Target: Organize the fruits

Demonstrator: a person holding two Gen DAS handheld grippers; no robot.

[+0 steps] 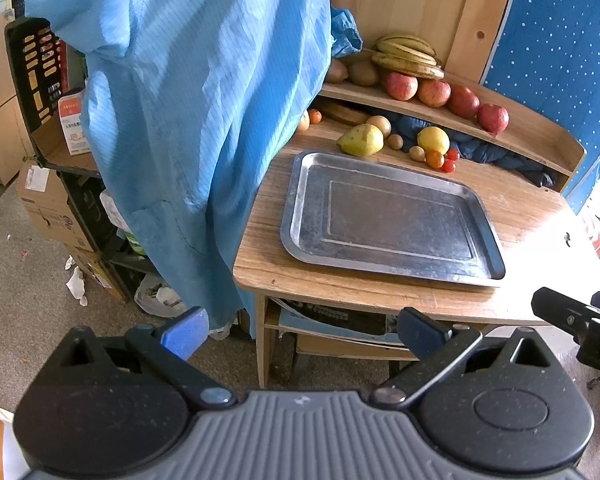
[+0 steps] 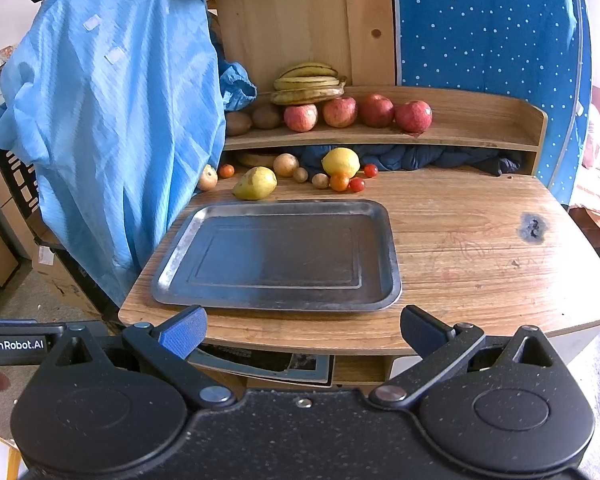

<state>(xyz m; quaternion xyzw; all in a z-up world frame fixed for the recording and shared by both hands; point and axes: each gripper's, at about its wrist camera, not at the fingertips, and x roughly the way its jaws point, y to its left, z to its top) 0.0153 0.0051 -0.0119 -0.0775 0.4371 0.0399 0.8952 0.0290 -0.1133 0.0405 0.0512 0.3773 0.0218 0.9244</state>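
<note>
both grippers, left [image 1: 302,332] and right [image 2: 303,330], hang short of the surface [image 2: 480,248] with fingers wide and holding nothing. the tray [image 2: 276,300] is bare. behind the tray lie a pear [image 2: 255,183], a lemon [image 2: 340,162] and small tomatoes [image 2: 357,185]; 4 apples [image 2: 340,112] sit on the shelf [image 2: 480,136] above. the round tomatoes would likely roll off if nudged.

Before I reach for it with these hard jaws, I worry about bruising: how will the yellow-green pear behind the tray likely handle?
The pear lies on its side, so a push would probably make it roll in a curve toward its narrow end. Its smooth skin tapers, so it may slip from the jaws unless gripped at the wide belly. It looks ripe, so likely easily bruised.
</note>
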